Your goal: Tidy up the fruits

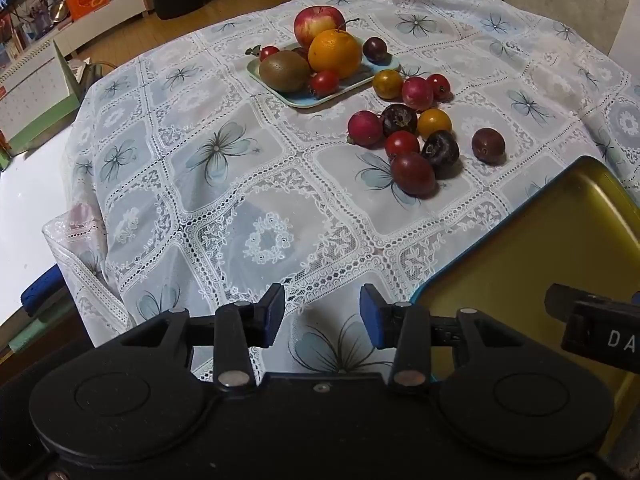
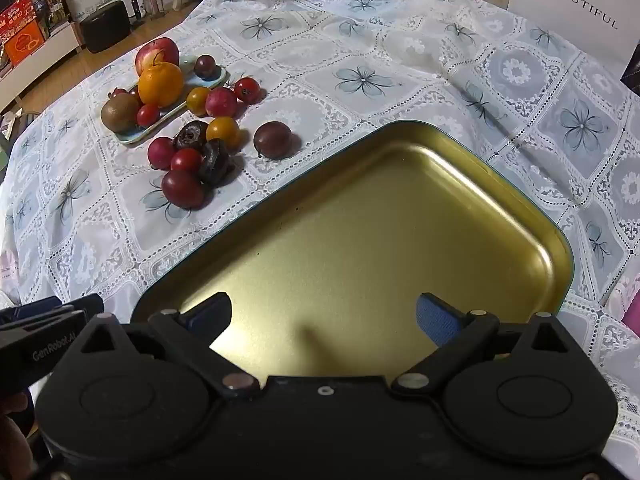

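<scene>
Rolling is the main risk I see: the loose small fruits (image 2: pixel 192 152) lie in a tight cluster on the tablecloth (image 2: pixel 360 80), between the blue tray (image 1: pixel 316 100) and the gold tray (image 2: pixel 380 220), so closing on one could push its neighbours away over the soft cloth. The left gripper (image 1: pixel 322 316) is partly open and holds nothing, low over the cloth just beside the gold tray. The right gripper (image 2: pixel 324 316) is wide open, also without any load, above the gold tray, which has no fruit in it. On the blue tray, the apple (image 1: pixel 316 22), orange (image 1: pixel 334 54) and kiwi (image 1: pixel 284 71) are heaped, and a careless touch may tip them. Some fruit behind the orange is hidden, and the gold tray is cut off in the left view.
</scene>
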The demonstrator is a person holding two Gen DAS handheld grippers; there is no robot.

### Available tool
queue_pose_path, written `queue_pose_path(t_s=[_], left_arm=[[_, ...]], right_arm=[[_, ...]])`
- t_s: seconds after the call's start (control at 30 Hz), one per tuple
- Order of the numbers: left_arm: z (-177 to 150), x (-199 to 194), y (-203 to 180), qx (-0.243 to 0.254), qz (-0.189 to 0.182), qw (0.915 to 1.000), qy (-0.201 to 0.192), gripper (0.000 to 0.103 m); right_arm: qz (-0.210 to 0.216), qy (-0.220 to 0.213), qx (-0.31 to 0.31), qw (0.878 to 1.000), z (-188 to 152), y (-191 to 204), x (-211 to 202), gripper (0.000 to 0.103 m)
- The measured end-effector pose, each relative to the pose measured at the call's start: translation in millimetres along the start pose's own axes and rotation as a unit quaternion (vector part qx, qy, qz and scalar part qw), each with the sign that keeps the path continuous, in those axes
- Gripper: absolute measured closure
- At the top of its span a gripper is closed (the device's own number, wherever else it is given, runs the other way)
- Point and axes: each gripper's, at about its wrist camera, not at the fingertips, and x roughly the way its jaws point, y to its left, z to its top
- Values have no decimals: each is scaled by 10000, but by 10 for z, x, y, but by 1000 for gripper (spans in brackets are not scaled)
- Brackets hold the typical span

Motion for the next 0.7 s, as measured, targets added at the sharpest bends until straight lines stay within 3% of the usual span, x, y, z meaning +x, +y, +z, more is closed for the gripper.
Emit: queue_pose_path(t_s=[0.7], left_arm=[[-6, 79, -10, 26, -99, 9997, 243, 52]], right_arm=[[28, 47, -9, 10000, -12, 52, 1, 0]])
